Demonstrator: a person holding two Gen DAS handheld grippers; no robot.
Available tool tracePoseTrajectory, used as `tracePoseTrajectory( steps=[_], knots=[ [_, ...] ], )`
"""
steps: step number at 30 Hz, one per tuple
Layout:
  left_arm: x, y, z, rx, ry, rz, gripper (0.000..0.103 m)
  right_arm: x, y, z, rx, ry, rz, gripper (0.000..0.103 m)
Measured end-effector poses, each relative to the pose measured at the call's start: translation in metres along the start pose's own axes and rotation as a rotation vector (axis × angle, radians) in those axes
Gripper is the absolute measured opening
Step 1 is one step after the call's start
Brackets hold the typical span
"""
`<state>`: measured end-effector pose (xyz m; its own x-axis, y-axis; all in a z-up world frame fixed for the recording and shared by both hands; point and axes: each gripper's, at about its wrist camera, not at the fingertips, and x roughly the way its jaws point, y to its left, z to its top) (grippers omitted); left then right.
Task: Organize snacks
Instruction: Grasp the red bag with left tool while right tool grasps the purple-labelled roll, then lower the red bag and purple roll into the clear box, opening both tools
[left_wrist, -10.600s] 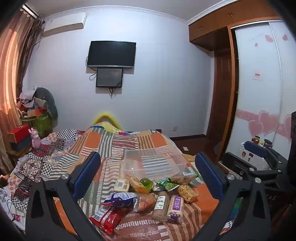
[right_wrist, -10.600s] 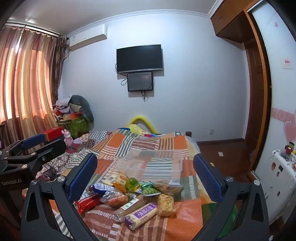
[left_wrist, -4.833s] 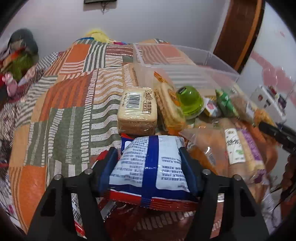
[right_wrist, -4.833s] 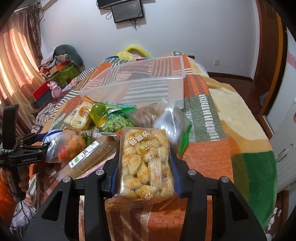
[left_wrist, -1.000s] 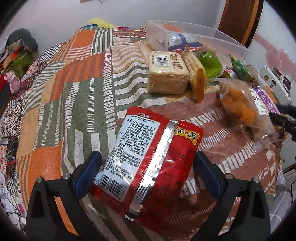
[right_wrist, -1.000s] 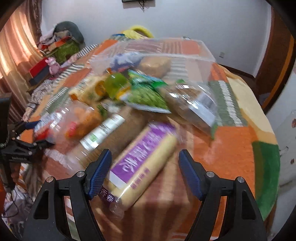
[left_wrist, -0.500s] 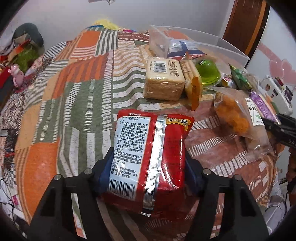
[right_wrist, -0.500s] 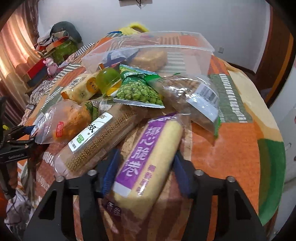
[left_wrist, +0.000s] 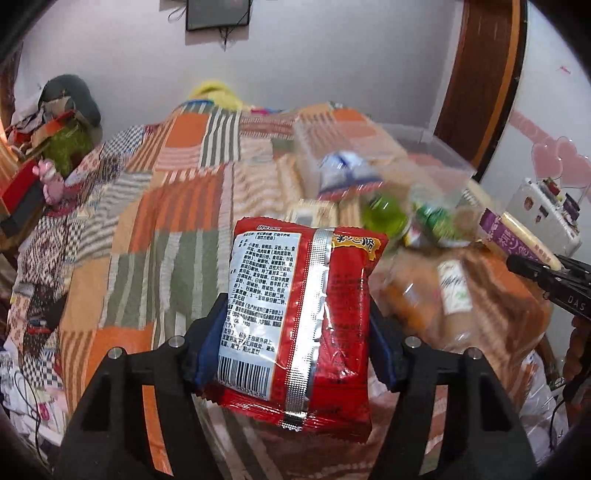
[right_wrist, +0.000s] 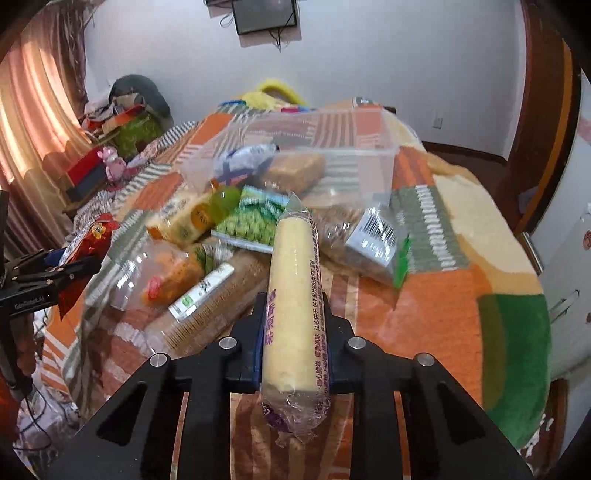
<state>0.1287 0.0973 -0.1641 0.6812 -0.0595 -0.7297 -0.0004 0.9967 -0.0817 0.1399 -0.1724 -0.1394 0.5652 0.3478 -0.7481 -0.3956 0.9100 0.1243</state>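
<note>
Two hand-held grippers (left_wrist: 295, 343), one bin (right_wrist: 347, 162)

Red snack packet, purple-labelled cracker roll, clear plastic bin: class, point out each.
red snack packet (left_wrist: 295, 314), left wrist view, back panel.
purple-labelled cracker roll (right_wrist: 293, 295), right wrist view, mid-length.
clear plastic bin (right_wrist: 354, 173), right wrist view, near wall.

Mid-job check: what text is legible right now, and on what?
"香原味": on the cream roll held in the right tool.
"DAS": on the right tool's body, in the left wrist view.
"GenRobot.AI": on the left tool, in the right wrist view.
Red packet: back print too small to read.
Other wrappers: blurred.
</note>
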Motion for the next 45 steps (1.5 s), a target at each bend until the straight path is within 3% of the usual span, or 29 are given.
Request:
tracePoseTrajectory(
  steps=[11, 23, 31, 45],
  knots=[
    [0.001, -0.041, 0.062, 0.024, -0.098, -0.051, 0.067, -0.016, -0.001, 0.047, -0.009, -0.154, 0.01, 0.021],
    [0.045, -0.079, 0.13, 0.032, -0.105, -0.08, 0.067, -0.003, -0.018, 0.093, -0.023, -0.24, -0.02, 0.021],
    [0.092, -0.094, 0.163, 0.056, -0.073, -0.07, 0.067, 0.022, -0.029, 0.115, -0.011, -0.227, -0.019, 0.021],
    [0.166, -0.1, 0.173, 0.05, 0.074, -0.061, 0.067, 0.071, -0.039, 0.126, -0.068, -0.093, -0.072, 0.021]
  ],
)
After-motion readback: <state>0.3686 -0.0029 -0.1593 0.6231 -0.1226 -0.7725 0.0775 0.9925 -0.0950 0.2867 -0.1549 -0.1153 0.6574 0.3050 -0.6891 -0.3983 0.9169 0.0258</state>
